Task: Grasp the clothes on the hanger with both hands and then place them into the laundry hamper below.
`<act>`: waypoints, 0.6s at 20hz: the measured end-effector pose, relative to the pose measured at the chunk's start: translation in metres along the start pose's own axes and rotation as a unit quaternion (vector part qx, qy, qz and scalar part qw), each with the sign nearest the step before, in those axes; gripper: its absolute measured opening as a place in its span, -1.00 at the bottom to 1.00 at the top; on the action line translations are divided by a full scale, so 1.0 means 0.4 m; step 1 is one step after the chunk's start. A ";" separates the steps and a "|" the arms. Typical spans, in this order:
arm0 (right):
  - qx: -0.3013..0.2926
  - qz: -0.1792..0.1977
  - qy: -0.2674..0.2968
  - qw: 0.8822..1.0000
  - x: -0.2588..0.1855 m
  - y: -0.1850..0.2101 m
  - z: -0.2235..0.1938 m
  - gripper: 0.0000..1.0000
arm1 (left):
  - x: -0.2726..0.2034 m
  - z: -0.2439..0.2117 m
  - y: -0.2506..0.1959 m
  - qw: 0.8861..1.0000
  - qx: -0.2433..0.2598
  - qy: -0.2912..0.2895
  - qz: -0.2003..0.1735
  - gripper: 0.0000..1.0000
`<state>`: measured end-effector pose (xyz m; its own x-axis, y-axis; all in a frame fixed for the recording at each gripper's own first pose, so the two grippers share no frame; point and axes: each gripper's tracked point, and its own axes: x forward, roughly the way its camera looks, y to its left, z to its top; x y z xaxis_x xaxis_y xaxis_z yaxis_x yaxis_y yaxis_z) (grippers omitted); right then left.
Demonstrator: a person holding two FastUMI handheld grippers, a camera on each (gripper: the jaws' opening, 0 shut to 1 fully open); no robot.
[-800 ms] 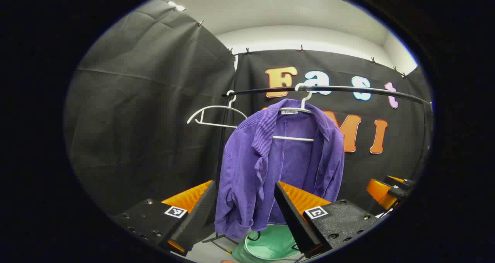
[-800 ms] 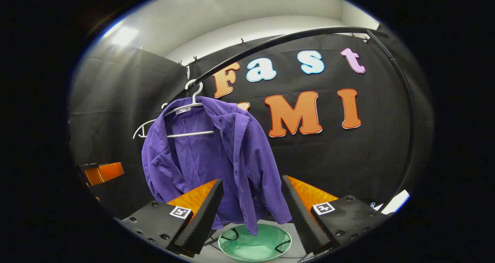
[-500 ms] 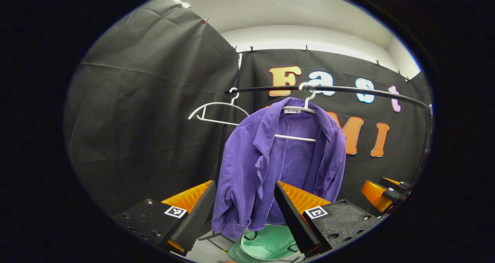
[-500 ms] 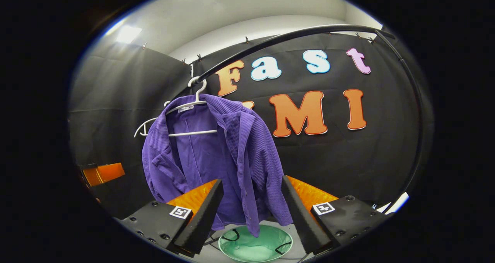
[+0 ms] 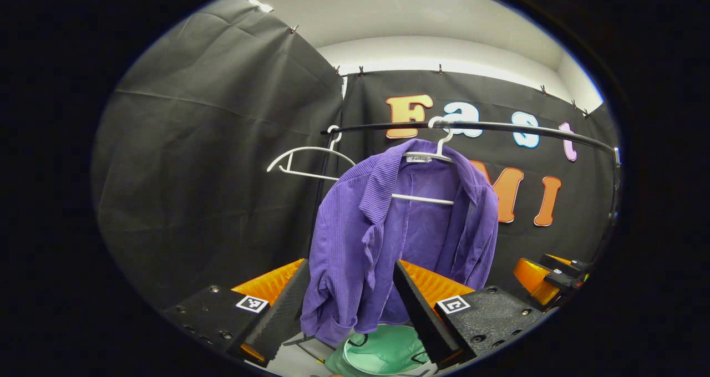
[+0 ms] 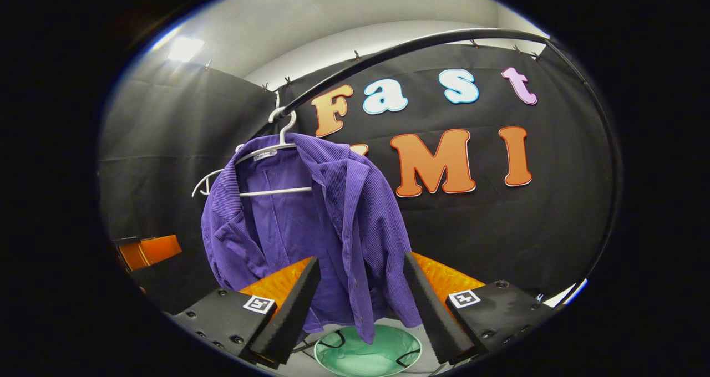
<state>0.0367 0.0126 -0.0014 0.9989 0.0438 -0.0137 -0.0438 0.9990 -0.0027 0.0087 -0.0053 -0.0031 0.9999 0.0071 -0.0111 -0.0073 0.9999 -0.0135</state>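
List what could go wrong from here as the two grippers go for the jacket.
1. The purple jacket hangs open and lopsided on its hanger; a one-sided pull might drag the hanger off the rail.
2. Both hand-held grippers, left and right, are open and apart from the cloth, so they may pinch only a loose edge.
3. The hamper is narrow; sleeves could spill outside.

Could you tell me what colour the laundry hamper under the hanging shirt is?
The laundry hamper is mint green with black handles, clearest in the right gripper view.
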 end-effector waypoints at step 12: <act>0.002 0.030 0.000 1.000 0.148 0.052 0.000 0.88 | 0.074 -0.017 -0.038 1.000 -0.003 0.010 -0.018 0.84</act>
<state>0.0949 0.0360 -0.0024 0.9945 0.1042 -0.0136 -0.1041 0.9946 0.0025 0.0383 -0.0203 -0.0102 0.9991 -0.0294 -0.0307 0.0288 0.9994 -0.0200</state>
